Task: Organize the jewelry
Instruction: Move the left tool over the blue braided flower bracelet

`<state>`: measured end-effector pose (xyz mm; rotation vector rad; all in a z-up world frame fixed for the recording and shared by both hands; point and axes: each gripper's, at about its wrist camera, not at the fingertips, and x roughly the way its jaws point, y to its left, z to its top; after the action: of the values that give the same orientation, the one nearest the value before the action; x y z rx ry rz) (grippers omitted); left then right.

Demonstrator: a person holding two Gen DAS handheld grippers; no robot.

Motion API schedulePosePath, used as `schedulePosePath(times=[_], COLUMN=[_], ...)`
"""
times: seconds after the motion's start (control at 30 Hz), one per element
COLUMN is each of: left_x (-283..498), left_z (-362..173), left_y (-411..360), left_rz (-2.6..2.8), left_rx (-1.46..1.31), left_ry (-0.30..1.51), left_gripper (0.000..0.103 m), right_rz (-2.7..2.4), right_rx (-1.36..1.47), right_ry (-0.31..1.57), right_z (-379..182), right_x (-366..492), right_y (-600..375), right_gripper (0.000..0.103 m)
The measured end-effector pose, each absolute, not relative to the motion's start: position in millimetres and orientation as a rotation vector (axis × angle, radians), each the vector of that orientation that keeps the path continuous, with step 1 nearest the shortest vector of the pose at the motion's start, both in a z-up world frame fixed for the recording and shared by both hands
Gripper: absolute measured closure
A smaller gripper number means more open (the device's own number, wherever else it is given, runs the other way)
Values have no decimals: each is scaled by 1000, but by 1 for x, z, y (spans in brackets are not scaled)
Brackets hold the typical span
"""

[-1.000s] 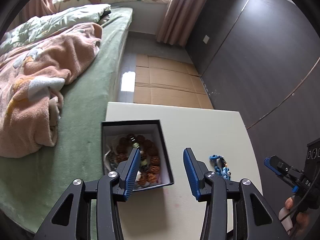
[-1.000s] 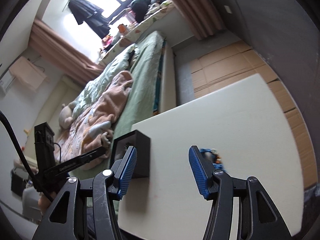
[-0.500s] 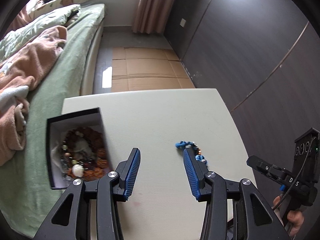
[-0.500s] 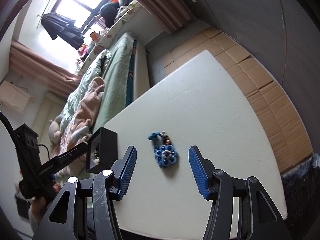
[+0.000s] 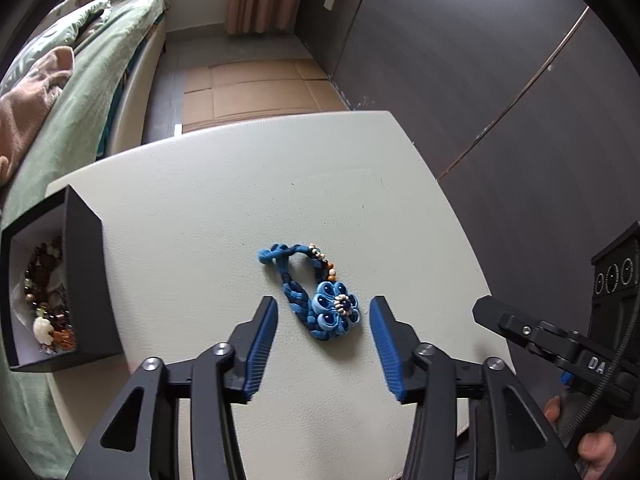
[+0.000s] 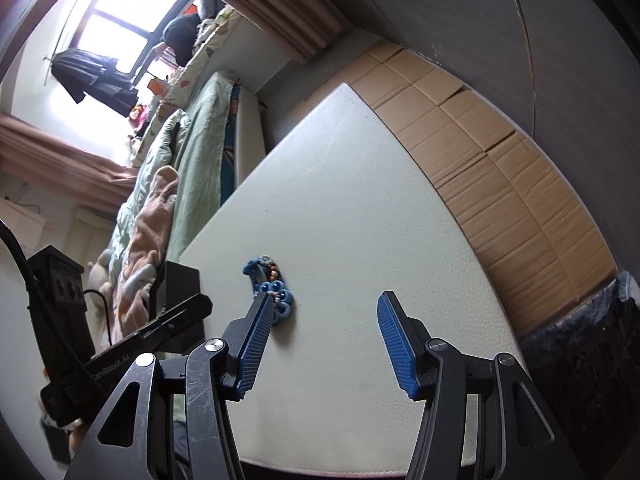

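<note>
A blue braided bracelet (image 5: 320, 300) with a flower knot and small beads lies on the white table (image 5: 280, 184). My left gripper (image 5: 324, 304) hangs just above it, jaws opening; the flower end sits between the fingertips and no pad touches it. At the table's left edge stands a black box (image 5: 84, 240) lined in white, holding several bead bracelets. My right gripper (image 6: 326, 296) is open and empty over the table (image 6: 360, 200), with the bracelet (image 6: 268, 284) at its left fingertip (image 6: 260, 312). The box (image 6: 178, 280) shows further left.
A bed with green sheets (image 5: 92, 92) and a pink blanket runs along the table's left side. Flattened cardboard (image 5: 256, 88) covers the floor beyond the far edge. A dark wall (image 5: 480, 80) stands close on the right. A hand (image 5: 592, 444) holds the right gripper's handle.
The left gripper swung right from over the black box to the blue bracelet and came lower, its jaws a little wider. The right gripper sank toward the table; the bracelet now sits at its left finger.
</note>
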<state>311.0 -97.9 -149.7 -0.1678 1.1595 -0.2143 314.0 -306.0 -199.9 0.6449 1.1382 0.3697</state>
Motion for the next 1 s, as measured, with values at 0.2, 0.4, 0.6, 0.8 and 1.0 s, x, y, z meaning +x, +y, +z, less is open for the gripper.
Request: schedulePosePath(times=[0.2,0.4,0.6,0.8,1.0], left_x=[316,318,313,310,304], left_z=[-166,-180,-190,-182,-156], left_y=[-113,-119,-118,-111,-95], left_rz=[-183,-144,-89,-106,-108], left_rx=[-151,-153,-130,-134,-88], left_ry=[1188,1204,1182,1175,1115], left_gripper=[38,38,38,76,102], right_rz=[393,362,340,352,340], right_rx=[702,715,723,725,797], right_ry=[1146,1139,1150,1161,1159], right_z=[-206,-205,-207,-206,-209], right_x=[314,312,313,313,314], right_y=[-313,-316,-318,-312,-310], right_gripper=[18,7,7,7,7])
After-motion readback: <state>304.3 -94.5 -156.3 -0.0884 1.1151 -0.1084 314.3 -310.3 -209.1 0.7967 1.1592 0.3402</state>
